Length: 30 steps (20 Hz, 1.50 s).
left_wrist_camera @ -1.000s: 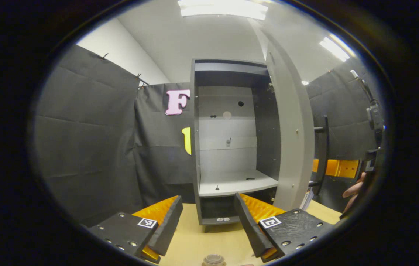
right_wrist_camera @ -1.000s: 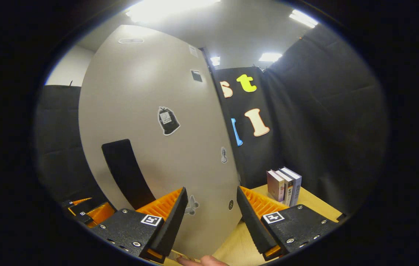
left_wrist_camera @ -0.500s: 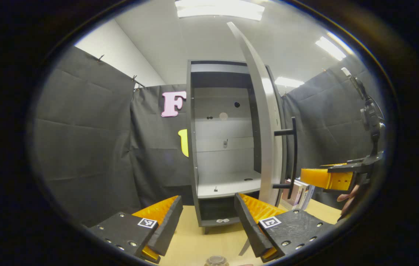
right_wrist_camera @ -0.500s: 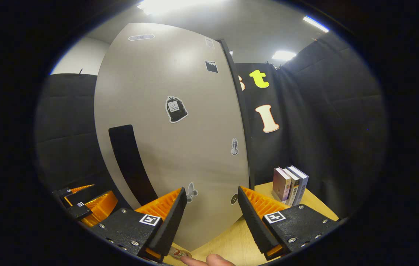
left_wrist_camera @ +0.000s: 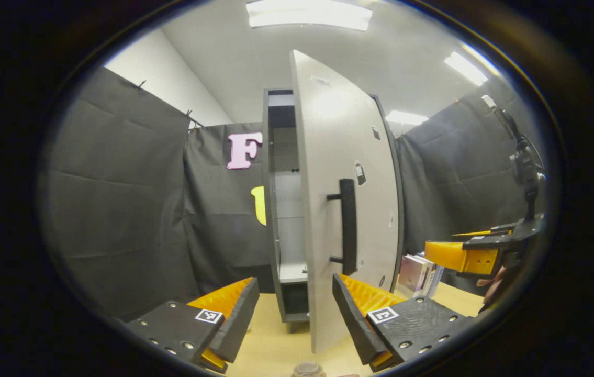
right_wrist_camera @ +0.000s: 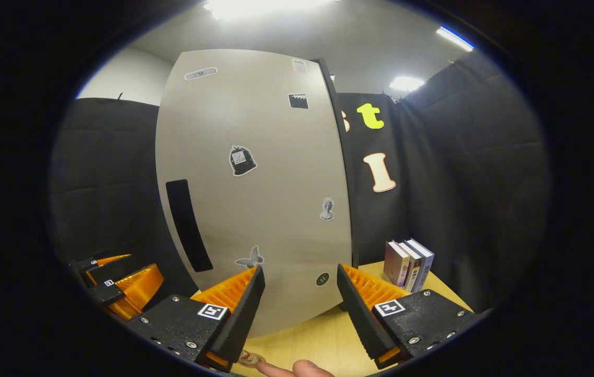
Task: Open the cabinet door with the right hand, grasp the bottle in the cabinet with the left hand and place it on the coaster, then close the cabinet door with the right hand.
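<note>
Door: the cabinet door (left_wrist_camera: 346, 209) has swung most of the way shut since a second ago; from the left gripper view it now stands ahead of the fingers, covering the right part of the cabinet (left_wrist_camera: 278, 209), with a narrow strip of shelf showing to its left

Handle: the dark bar handle (left_wrist_camera: 348, 226) sits on the door face, above the right finger of the left gripper (left_wrist_camera: 295, 319)

Left fingers: spread apart, grasping nothing, hovering over the desk (left_wrist_camera: 276, 345)

Right fingers: the right gripper (right_wrist_camera: 299, 309) is also spread and empty; the door (right_wrist_camera: 255, 193) is just beyond its fingertips, and I cannot tell whether they touch it. From the left gripper view this gripper (left_wrist_camera: 461, 256) is well to the right of the door

Bottle: a round brown cap, probably the bottle (left_wrist_camera: 307, 369), lies at the bottom edge below and between the left fingers, out of the cabinet. The coaster cannot be made out

Books: a few books (right_wrist_camera: 406, 264) stand on the desk to the right of the right fingers

Finger: a person's fingertip (right_wrist_camera: 297, 368) shows below the right fingers

Meaning: the shelf looks bare and the door is nearly closed, so the task seems to be in its last step; a small further push should finish it
</note>
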Available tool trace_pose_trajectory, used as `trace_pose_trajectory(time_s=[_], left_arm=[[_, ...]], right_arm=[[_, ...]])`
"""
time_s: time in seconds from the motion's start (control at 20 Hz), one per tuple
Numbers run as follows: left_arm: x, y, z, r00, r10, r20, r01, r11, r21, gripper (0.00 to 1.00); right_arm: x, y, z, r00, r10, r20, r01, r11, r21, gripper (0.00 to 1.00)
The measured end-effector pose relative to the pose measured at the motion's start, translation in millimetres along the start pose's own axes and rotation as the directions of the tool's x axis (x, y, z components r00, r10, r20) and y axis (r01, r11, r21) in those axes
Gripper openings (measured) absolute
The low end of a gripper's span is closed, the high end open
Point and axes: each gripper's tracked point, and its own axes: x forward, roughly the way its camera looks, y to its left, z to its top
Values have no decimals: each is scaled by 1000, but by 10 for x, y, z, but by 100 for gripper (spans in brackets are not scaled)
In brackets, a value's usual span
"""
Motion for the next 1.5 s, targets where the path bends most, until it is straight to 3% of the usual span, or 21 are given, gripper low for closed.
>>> trace_pose_trajectory(time_s=[1.5], left_arm=[[-35, -62, 31, 998, -55, -4, 55, 998, -15, 83]], right_arm=[[-107, -106, 112, 998, -63, 22, 64, 997, -50, 89]])
